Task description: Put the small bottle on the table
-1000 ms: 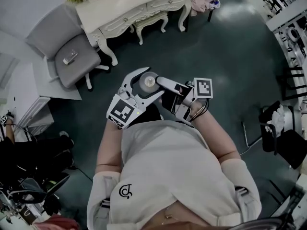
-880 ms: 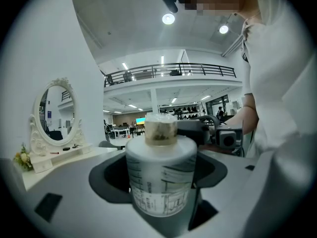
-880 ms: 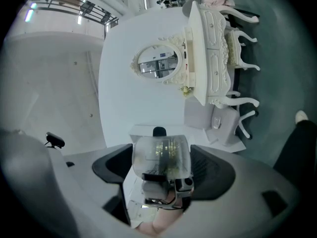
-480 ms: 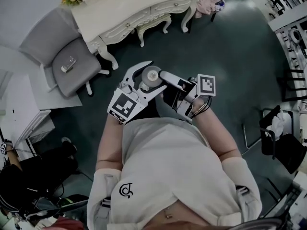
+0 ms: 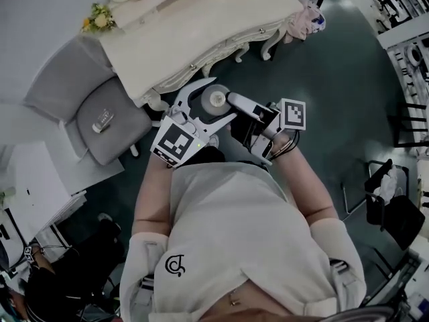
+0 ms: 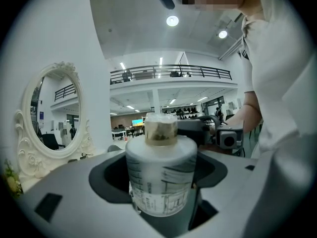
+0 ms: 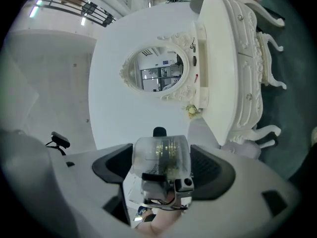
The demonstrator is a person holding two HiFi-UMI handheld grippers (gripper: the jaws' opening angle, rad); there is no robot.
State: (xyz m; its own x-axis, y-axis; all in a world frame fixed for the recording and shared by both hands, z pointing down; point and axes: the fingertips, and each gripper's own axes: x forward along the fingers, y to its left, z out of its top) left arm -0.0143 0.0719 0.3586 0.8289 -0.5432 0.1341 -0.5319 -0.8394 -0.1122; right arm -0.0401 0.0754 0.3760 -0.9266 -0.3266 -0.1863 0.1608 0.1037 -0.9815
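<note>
The small bottle (image 5: 216, 100), frosted white with a pale cap, stands upright between the jaws of my left gripper (image 5: 218, 99). In the left gripper view the small bottle (image 6: 161, 175) fills the middle, and both dark pads (image 6: 106, 175) lie against its sides. My right gripper (image 5: 231, 101) is rolled on its side. Its upper jaw ends at the bottle's right edge. In the right gripper view the small bottle (image 7: 162, 157) shows just beyond the parted jaws. The cream dressing table (image 5: 201, 25) lies ahead of both grippers.
A grey chair (image 5: 100, 113) with a small object on its seat stands left of the table. Yellow flowers (image 5: 99, 20) sit at the table's left end, and pink cloth (image 5: 305, 19) hangs off its right end. An oval mirror (image 7: 156, 71) is on the wall. A black chair (image 5: 395, 200) stands far right.
The table and the grey chair have drawn closer and shifted in the head view as I move toward them. Both grippers and the bottle keep the same arrangement.
</note>
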